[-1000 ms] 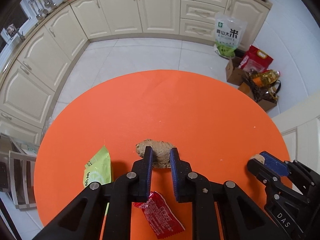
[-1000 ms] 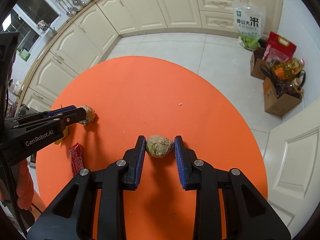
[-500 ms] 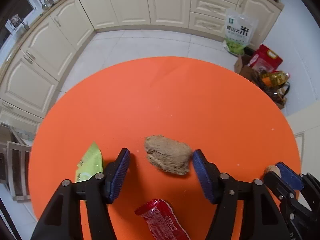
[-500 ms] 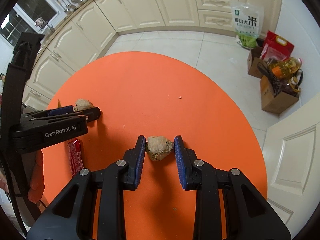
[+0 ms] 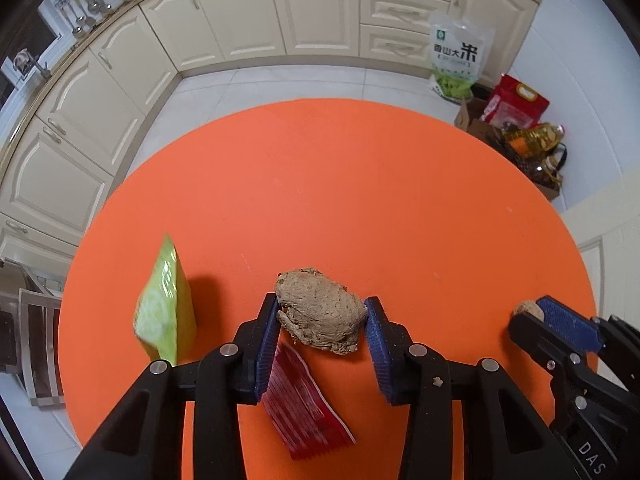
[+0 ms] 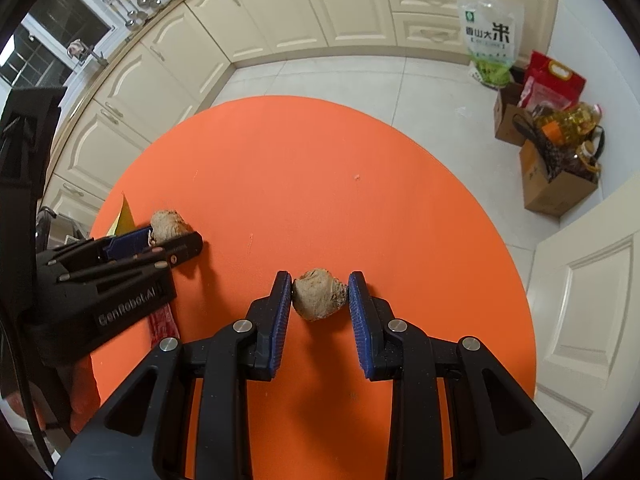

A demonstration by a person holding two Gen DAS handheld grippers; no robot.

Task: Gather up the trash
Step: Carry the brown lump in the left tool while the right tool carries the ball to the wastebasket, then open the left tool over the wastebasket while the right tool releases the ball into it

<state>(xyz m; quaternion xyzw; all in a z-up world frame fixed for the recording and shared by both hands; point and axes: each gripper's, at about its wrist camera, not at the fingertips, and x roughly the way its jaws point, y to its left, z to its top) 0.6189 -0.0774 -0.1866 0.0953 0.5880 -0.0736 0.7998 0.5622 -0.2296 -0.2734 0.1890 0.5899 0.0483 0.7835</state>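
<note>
Two crumpled brown paper wads are the trash in hand. The larger wad [image 5: 320, 312] sits between the blue pads of the left gripper [image 5: 322, 334]; both fingers touch its sides, so it appears pinched, and its shadow on the orange desk [image 5: 360, 200] suggests it hangs just above the surface. The smaller wad [image 6: 319, 294] sits between the fingers of the right gripper [image 6: 320, 300], narrow around it with each pad at or against a flank; whether it is lifted or resting cannot be told.

Under and behind the left fingers lies a red snack wrapper [image 5: 304, 404], flat on the desk. To its left a green packet [image 5: 166, 304] stands on edge, tilted, casting a shadow. Both are loose and apart from the wads. No bin or bag for the trash shows in either view.

Step in hand, as judged: secure both wads and carry them off. To do it well, keep steady, moderate pressure, since crumpled paper yields and can slip out if the fingers relax. Raise each gripper straight up before moving sideways, so the left one does not drag the red wrapper along. Keep the two grippers well apart on the way. The wrapper and packet remain to be collected, so the task seems at an early to middle stage.

Beyond the desk: tiled floor, cream cabinets [image 5: 280, 8], a rice bag [image 5: 458, 60].
</note>
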